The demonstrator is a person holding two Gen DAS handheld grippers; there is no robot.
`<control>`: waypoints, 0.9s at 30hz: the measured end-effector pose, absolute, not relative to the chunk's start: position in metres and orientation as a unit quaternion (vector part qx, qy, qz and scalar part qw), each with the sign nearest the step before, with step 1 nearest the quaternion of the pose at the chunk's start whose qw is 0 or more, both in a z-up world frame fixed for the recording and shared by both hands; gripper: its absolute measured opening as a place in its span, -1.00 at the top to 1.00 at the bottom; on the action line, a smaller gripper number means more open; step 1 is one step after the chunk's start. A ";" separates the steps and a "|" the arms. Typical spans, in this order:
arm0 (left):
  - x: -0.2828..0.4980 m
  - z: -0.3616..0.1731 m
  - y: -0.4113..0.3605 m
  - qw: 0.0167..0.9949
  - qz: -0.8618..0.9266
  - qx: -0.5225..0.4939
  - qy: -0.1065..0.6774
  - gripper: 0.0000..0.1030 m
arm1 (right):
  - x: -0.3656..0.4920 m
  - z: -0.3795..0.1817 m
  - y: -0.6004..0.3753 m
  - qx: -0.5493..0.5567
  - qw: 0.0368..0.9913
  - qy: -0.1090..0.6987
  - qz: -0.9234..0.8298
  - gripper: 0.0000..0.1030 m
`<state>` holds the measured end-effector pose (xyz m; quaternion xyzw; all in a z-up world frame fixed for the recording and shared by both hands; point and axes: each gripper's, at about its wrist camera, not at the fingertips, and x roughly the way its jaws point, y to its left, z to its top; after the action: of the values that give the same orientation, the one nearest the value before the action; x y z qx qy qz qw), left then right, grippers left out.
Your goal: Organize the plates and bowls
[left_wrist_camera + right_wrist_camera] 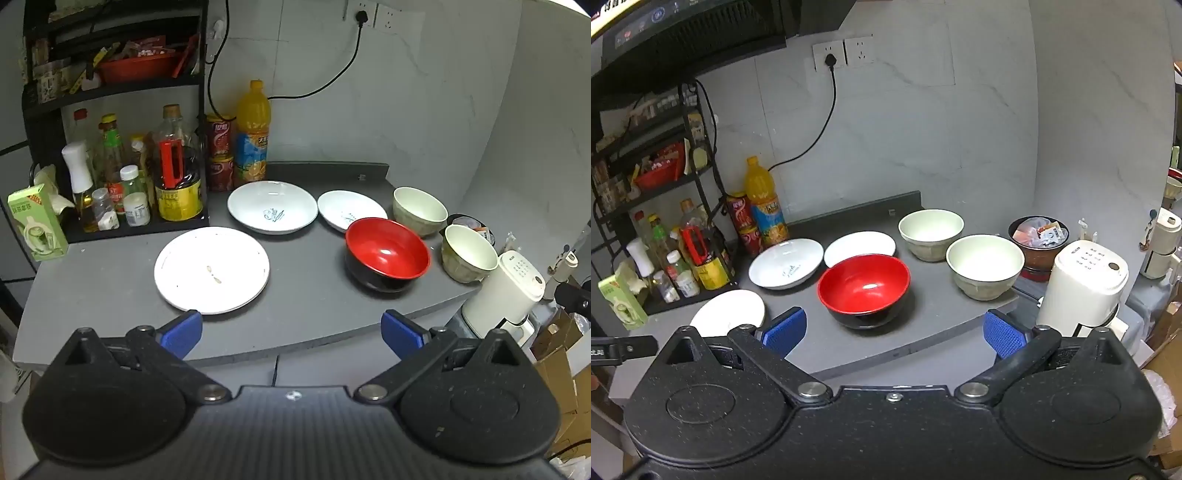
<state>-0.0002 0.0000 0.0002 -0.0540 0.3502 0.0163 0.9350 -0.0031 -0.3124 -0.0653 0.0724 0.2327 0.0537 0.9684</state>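
Red inside, the bowl (864, 286) sits just ahead of my right gripper (894, 332); my left gripper (291, 334) is nearer the flat plate (211, 269). Both are spread, holding nothing.

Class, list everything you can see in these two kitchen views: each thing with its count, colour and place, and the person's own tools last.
flat plate: 1, white, counter front left.
deep plates: 2, white with dark marks, behind it.
red bowl: 1, red inside, black outside, counter middle.
pale bowls: 2, cream, counter right.
juice bottle: 1, orange, by the wall.
cans: 2, red, stacked beside it.
rack: 1, black, left, holding bottles.
kettle: 1, white, right of the counter.
left gripper: open, blue pads.
right gripper: open, blue pads.
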 end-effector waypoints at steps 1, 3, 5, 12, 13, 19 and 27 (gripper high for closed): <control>-0.001 0.000 0.000 0.935 0.014 -0.057 0.351 -0.98 | -0.006 -0.066 -0.312 0.073 0.969 0.231 0.053 -1.00; -0.003 0.001 -0.002 0.935 0.011 -0.060 0.350 -0.98 | -0.004 -0.064 -0.302 0.065 0.963 0.254 0.058 -1.00; -0.007 -0.001 0.014 0.933 0.015 -0.082 0.349 -0.98 | 0.002 -0.063 -0.301 0.075 0.958 0.270 0.063 -1.00; -0.007 0.002 0.019 0.927 0.027 -0.084 0.363 -0.98 | 0.005 -0.065 -0.309 0.075 0.956 0.271 0.077 -1.00; -0.008 0.003 0.021 0.928 0.026 -0.085 0.362 -0.98 | 0.006 -0.064 -0.309 0.076 0.956 0.272 0.077 -1.00; -0.011 0.003 0.019 0.931 0.032 -0.080 0.356 -0.98 | 0.003 -0.060 -0.305 0.068 0.958 0.268 0.079 -1.00; -0.009 0.004 0.030 0.927 0.038 -0.095 0.360 -0.98 | 0.003 -0.059 -0.303 0.066 0.957 0.270 0.083 -1.00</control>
<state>-0.0093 0.0300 0.0036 -0.0950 0.3598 0.0380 0.9274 0.0033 -0.3034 -0.0588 0.0656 0.2696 0.0832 0.9571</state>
